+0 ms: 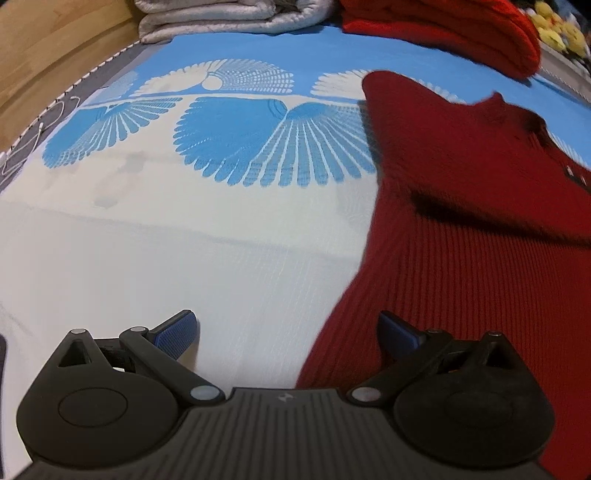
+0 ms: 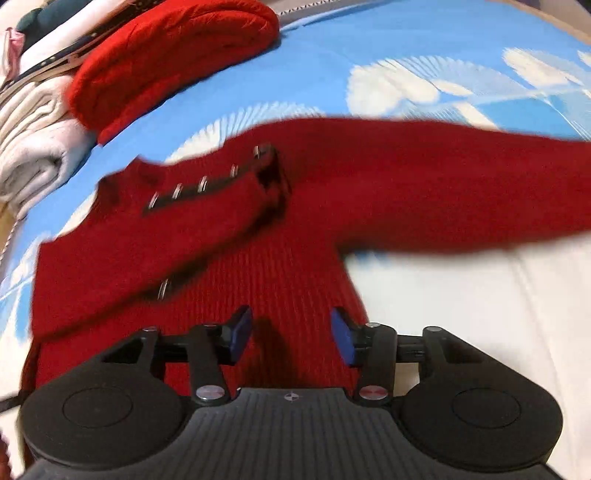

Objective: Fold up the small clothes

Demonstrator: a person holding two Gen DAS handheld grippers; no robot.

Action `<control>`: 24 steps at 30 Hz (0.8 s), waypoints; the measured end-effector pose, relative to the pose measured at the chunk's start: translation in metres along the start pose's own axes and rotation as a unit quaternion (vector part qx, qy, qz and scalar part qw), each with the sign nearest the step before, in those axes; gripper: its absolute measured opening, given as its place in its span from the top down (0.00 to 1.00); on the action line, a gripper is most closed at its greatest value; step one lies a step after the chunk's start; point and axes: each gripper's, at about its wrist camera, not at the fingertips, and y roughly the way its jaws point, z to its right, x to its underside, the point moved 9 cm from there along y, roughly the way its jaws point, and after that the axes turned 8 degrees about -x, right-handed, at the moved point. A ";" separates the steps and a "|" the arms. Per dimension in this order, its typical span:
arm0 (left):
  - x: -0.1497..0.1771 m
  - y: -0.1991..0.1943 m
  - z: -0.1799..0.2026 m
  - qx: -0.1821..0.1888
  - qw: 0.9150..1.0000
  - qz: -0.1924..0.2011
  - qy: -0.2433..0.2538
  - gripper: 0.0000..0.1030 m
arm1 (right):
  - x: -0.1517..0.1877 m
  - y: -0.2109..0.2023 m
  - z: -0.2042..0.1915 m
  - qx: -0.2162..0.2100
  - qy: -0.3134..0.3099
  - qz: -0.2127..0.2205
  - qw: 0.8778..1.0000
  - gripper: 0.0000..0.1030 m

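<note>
A small dark red ribbed sweater [image 2: 295, 258] lies on the blue and white sheet [image 2: 480, 314]. One sleeve with a dark strip and metal rings [image 2: 199, 184] lies folded across its chest; the other sleeve [image 2: 461, 184] stretches out to the right. My right gripper [image 2: 291, 334] is open and empty above the sweater's lower body. In the left wrist view the sweater [image 1: 480, 240] fills the right side. My left gripper [image 1: 286, 330] is open and empty, straddling the sweater's left edge, its right finger over the cloth.
A folded bright red knit [image 2: 173, 59] and folded whitish cloths [image 2: 33, 147] lie at the far edge of the sheet. A grey quilted blanket [image 1: 229, 18] and yellow plush toys [image 1: 557, 26] lie at the back. A wooden floor [image 1: 44, 48] shows at the left.
</note>
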 end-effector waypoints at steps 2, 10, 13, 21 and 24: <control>0.016 -0.010 -0.001 0.012 1.000 -0.007 0.019 0.00 | 0.032 -0.028 0.002 0.002 0.008 -0.012 1.000 0.14; 0.100 -0.049 -0.013 0.078 0.995 -0.050 0.023 0.00 | 0.156 -0.099 0.013 0.031 -0.075 -0.057 0.995 0.11; 0.126 -0.064 -0.021 0.073 0.997 -0.037 0.000 0.00 | 0.167 -0.105 0.012 0.044 -0.102 -0.054 0.992 0.10; 0.169 -0.095 -0.030 0.086 0.996 -0.020 -0.015 0.01 | 0.184 -0.128 0.026 0.009 -0.023 -0.008 1.000 0.10; 0.178 -0.108 -0.036 0.091 0.996 -0.007 -0.021 0.17 | 0.198 -0.142 0.027 -0.037 0.023 0.005 0.999 0.10</control>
